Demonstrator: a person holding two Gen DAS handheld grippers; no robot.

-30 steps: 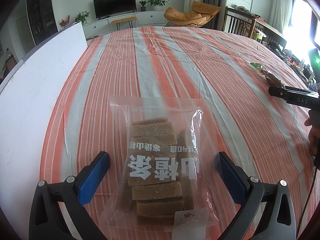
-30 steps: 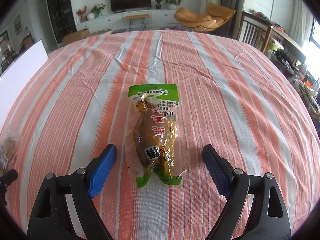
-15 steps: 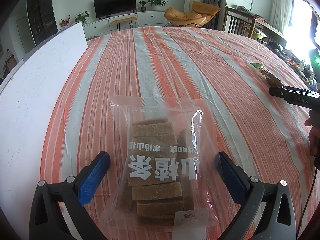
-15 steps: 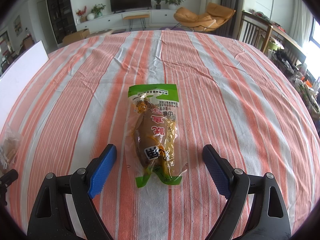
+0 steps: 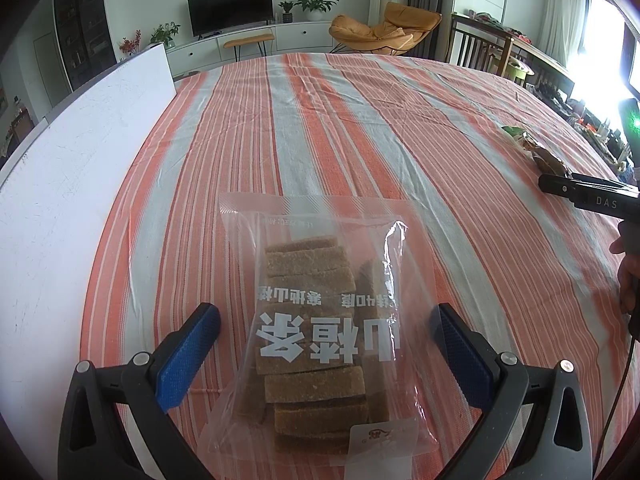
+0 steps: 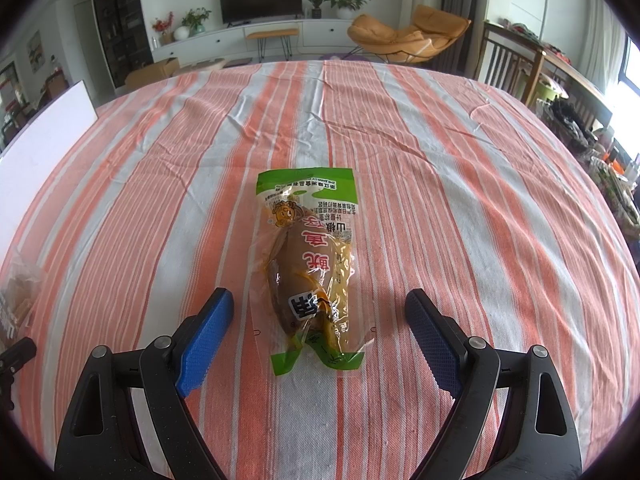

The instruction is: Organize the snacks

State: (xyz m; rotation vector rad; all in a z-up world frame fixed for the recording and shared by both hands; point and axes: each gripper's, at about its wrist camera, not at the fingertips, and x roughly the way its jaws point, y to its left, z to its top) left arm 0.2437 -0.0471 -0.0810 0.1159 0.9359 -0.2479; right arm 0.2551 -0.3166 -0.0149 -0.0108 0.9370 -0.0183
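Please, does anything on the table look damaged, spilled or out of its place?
Nothing stands out. The clear bag of brown bars lies flat and sealed between the open left gripper; the green-edged snack pouch lies whole between the open right gripper. The striped tablecloth is only slightly wrinkled.

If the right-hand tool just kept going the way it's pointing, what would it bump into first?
Most likely the green-edged snack packet, which lies on the striped tablecloth between the open right tool's fingers. Depth is hard to judge, so it may meet cloth alongside.
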